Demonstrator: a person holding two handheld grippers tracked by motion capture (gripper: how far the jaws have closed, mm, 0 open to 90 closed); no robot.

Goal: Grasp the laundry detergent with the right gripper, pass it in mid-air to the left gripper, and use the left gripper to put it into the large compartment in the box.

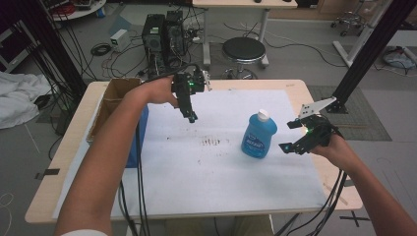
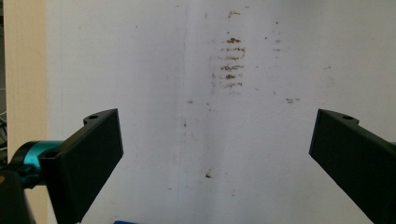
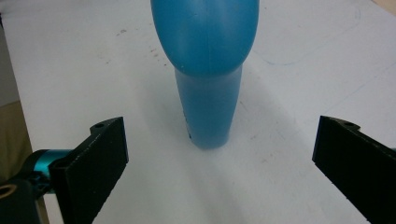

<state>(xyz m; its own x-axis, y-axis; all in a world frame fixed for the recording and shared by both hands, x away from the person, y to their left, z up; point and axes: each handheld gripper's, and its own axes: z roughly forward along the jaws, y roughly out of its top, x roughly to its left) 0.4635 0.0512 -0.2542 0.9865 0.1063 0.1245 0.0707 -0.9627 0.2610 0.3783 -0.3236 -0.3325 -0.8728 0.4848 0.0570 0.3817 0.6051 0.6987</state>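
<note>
A blue bottle [image 1: 258, 136] with a white cap stands upright on the white sheet [image 1: 211, 172], right of the table's middle. My right gripper [image 1: 290, 136] is just to its right, open, jaws pointing at it and apart from it. In the right gripper view the blue bottle [image 3: 208, 60] rises ahead between the spread jaws of that gripper [image 3: 219, 163], nothing touching it. My left gripper [image 1: 192, 117] hangs above the sheet's far left part, pointing down and open. The left gripper view looks down past its open gripper [image 2: 215, 154] at brown smudges [image 2: 229, 60] on the sheet.
An open cardboard box [image 1: 112, 98] sits at the table's far left edge, with a blue flat thing [image 1: 138, 142] beside it. Brown smudges [image 1: 214, 142] mark the sheet's middle. Beyond the table stand a black stool [image 1: 243, 51] and computer towers [image 1: 162, 37]. Cables hang off the front edge.
</note>
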